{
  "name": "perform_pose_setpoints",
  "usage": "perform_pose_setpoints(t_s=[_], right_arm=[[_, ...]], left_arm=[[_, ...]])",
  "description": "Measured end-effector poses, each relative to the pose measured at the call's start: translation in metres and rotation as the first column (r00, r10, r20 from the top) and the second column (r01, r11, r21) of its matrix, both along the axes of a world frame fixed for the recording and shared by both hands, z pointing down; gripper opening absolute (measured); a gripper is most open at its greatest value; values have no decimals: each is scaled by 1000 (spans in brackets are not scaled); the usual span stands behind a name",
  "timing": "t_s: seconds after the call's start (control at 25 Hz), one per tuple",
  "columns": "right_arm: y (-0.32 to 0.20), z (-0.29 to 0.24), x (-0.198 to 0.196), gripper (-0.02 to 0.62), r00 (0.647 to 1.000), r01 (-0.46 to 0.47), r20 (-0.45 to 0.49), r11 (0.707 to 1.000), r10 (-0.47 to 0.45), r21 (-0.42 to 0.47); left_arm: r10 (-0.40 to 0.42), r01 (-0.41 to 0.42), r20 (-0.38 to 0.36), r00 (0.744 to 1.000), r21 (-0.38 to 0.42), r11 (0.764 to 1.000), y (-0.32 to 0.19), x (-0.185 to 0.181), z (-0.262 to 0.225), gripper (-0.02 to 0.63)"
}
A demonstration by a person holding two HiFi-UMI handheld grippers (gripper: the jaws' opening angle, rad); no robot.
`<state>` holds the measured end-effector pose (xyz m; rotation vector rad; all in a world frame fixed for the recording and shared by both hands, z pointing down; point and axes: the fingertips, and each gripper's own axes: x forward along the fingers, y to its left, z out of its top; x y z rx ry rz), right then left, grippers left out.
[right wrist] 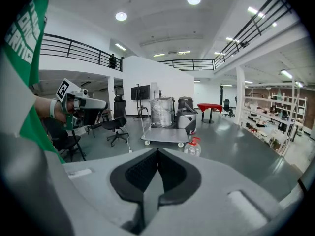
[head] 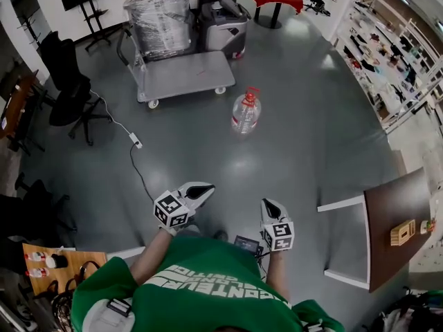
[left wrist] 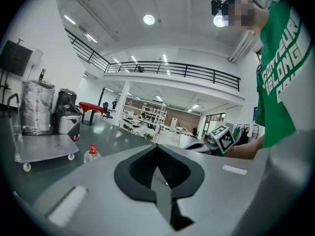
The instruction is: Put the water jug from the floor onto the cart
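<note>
Head view: grey flatbed cart sits upper centre-left, deck mostly bare, with a shrink-wrapped load at its far end. Water jug stands upright on the floor just right of and below the cart's near-right corner, not touching it. It has a clear plastic body, red cap and red handle. Both grippers are low in frame, well apart from the jug. Left gripper: jaws closed together, nothing between. Right gripper: same, closed and empty.
</note>
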<state>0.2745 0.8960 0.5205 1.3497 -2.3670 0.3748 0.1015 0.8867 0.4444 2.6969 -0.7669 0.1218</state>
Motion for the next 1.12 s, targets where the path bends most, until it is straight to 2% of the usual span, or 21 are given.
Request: perform_pose_setpoints(t_s=[0.32,0.68,0.96,1.12], right_arm=[[-24,4,6,-6,1000,-18,6,1000,18,0],[-74,-2,-12,-6,999,-33,3,999,33,-19],[-141,-15,-45,-6,1000,-10,-21,1000,11,11],[-167,-16,-76,-6,999,20,-29,1000,-20,-2]], left_arm=[[31,-31,4,1000,-19,999,-18,12,11,12],[82,-82,-29,996,14,997,-90,16,1,12],[78,-76,-49,996,26,997,-148,-11,0,12],[72,-71,-63,995,17,997,-175,-32,3,11]])
